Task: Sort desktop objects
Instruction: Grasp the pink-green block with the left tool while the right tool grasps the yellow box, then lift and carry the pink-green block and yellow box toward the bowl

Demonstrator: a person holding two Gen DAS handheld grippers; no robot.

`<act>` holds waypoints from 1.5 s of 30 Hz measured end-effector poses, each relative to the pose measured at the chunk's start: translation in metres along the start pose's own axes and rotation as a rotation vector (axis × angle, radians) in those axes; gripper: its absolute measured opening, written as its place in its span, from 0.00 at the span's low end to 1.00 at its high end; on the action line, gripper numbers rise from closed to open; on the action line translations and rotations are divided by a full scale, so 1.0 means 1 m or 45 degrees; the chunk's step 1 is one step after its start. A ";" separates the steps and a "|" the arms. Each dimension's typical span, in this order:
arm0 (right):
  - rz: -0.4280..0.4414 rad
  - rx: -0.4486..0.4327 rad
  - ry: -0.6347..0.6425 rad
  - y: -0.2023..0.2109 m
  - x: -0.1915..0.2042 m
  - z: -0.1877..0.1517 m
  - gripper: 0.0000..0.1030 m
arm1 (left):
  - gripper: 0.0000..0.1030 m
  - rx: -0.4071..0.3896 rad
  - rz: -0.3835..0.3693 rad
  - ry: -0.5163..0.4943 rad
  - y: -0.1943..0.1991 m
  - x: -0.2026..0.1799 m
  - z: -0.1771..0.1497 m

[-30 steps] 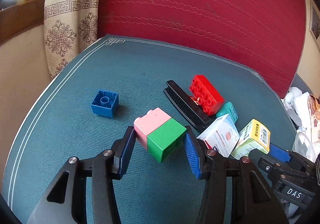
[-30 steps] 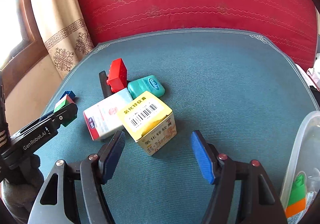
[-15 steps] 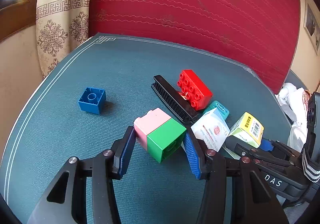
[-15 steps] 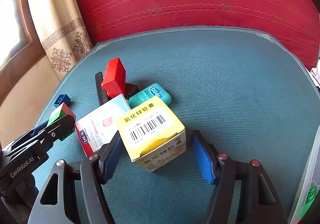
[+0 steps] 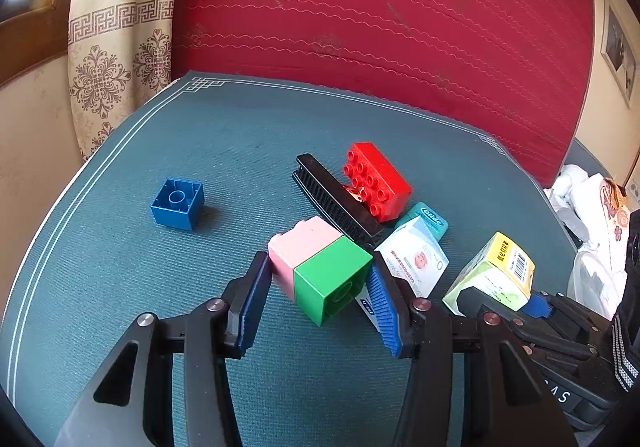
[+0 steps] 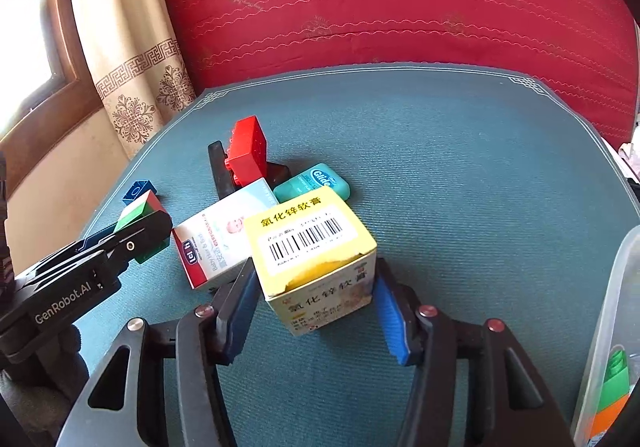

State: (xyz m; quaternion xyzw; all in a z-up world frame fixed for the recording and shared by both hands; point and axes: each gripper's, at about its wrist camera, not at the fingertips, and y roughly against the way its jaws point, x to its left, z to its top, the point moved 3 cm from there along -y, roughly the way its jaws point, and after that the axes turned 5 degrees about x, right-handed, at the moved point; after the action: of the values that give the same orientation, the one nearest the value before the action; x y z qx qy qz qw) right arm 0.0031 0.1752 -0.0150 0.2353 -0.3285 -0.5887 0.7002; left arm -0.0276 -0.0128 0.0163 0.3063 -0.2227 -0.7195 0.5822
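Observation:
My left gripper (image 5: 318,267) is shut on a joined pink and green block (image 5: 320,267), held just above the teal mat (image 5: 240,127). My right gripper (image 6: 315,273) has a yellow medicine box (image 6: 308,239) between its jaws. The jaws are closing, and both blue pads touch the box's sides. Behind it lie a white and red baby-cream box (image 6: 224,235), a teal floss case (image 6: 316,181), a red brick (image 6: 248,151) and a black comb (image 6: 220,171). A lone blue brick (image 5: 178,203) sits upside down at the left.
A clear plastic container (image 6: 612,327) holding green and orange items stands at the right edge. A red cushion (image 5: 380,27) rises behind the mat, and a patterned curtain (image 5: 116,67) hangs at the left. White cloth (image 5: 576,187) lies past the mat's right edge.
My right gripper has pushed forward around the yellow box and its jaws have narrowed onto the box's sides. The left gripper keeps its hold on the pink and green block.

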 end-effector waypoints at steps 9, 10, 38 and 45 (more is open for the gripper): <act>0.009 -0.037 -0.047 0.026 -0.004 -0.016 0.56 | 0.50 -0.012 -0.021 -0.034 0.005 -0.009 -0.001; 0.007 -0.043 -0.055 0.028 -0.005 -0.016 0.56 | 0.50 -0.017 -0.028 -0.039 0.007 -0.010 -0.002; -0.111 -0.181 -0.132 0.106 -0.050 -0.029 0.56 | 0.49 -0.047 -0.144 -0.097 0.038 -0.058 -0.025; -0.179 -0.207 -0.198 0.124 -0.083 -0.035 0.56 | 0.49 -0.033 -0.193 -0.160 0.041 -0.088 -0.026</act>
State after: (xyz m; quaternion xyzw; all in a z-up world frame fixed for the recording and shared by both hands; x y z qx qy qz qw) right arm 0.1045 0.2784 0.0352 0.1540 -0.3158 -0.6774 0.6462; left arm 0.0308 0.0644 0.0418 0.2688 -0.2256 -0.7822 0.5148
